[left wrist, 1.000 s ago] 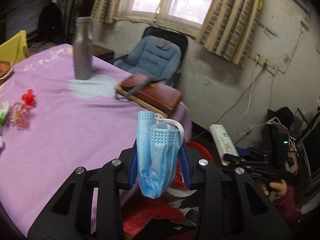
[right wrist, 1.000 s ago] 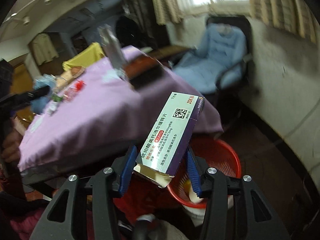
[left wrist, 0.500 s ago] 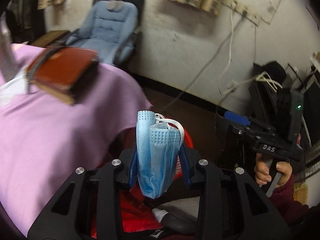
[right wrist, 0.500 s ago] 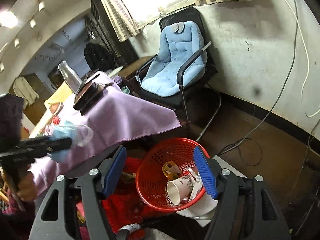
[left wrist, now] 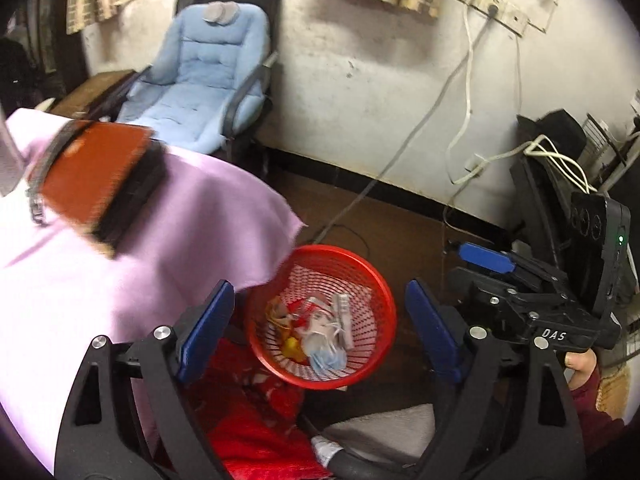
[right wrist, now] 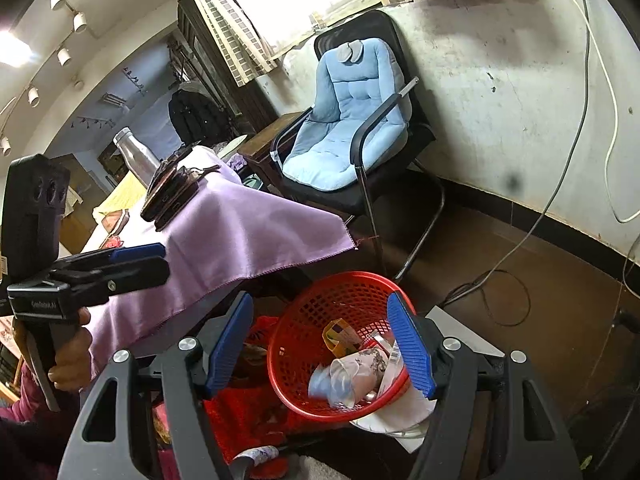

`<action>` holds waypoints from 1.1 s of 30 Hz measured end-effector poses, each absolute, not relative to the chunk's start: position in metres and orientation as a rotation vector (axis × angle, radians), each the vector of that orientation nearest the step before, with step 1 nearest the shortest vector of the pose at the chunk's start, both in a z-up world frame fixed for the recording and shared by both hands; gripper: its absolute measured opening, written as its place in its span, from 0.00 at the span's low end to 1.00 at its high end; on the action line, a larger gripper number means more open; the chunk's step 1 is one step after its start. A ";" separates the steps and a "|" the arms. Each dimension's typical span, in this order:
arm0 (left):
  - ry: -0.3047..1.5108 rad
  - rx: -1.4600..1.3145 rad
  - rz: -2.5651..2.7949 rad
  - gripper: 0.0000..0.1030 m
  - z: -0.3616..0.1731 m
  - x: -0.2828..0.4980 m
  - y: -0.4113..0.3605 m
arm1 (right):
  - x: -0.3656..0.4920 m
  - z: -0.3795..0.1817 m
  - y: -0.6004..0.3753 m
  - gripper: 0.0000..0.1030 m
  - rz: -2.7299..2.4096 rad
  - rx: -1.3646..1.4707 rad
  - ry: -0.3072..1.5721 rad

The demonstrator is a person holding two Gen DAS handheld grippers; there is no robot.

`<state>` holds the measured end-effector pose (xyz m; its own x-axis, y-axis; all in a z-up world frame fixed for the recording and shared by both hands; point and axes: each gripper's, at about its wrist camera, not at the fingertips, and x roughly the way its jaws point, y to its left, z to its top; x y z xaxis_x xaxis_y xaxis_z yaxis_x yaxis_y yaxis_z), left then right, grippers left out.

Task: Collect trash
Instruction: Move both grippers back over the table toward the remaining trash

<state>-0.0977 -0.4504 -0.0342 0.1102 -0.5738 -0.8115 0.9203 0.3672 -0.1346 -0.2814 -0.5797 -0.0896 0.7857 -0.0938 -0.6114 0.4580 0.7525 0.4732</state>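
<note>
A red mesh trash basket (left wrist: pixel 372 280) stands on the floor beside the table; it also shows in the right wrist view (right wrist: pixel 320 300). Inside lie a blue face mask (left wrist: pixel 329 360), a paper cup (right wrist: pixel 360 372), a white box and wrappers. My left gripper (left wrist: pixel 320 330) is open and empty, above the basket. My right gripper (right wrist: pixel 320 348) is open and empty, also over the basket. The other gripper shows in each view, the right one (left wrist: pixel 486 258) and the left one (right wrist: pixel 138 252).
A table with a purple cloth (left wrist: pixel 120 272) holds a brown book (left wrist: pixel 92 184) and a steel bottle (right wrist: pixel 134 154). A blue padded chair (right wrist: pixel 352 124) stands by the wall. Cables run down the wall (left wrist: pixel 460 120). Red fabric (left wrist: pixel 256 420) lies below the basket.
The left gripper opened and the blue mask dropped into the basket. The right gripper let go of its box earlier and stays open over the basket.
</note>
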 end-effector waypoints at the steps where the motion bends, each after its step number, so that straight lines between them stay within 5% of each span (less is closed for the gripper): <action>1: 0.912 0.454 -1.145 0.82 -0.031 -0.095 -0.446 | -0.281 -0.088 -0.578 0.67 -0.318 0.654 0.596; 18: 0.747 0.204 -0.821 0.88 0.042 -0.008 -0.247 | -0.202 -0.005 -0.473 0.73 -0.075 0.418 0.591; 33: 0.826 0.029 -0.434 0.93 0.027 0.125 -0.067 | -0.063 0.029 -0.348 0.84 0.208 0.327 0.656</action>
<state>0.1248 -0.0668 0.0266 0.5953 -0.3620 -0.7173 0.3844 0.9123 -0.1414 -0.0627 -0.3480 0.0288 0.7743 0.2902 -0.5623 -0.0858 0.9285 0.3612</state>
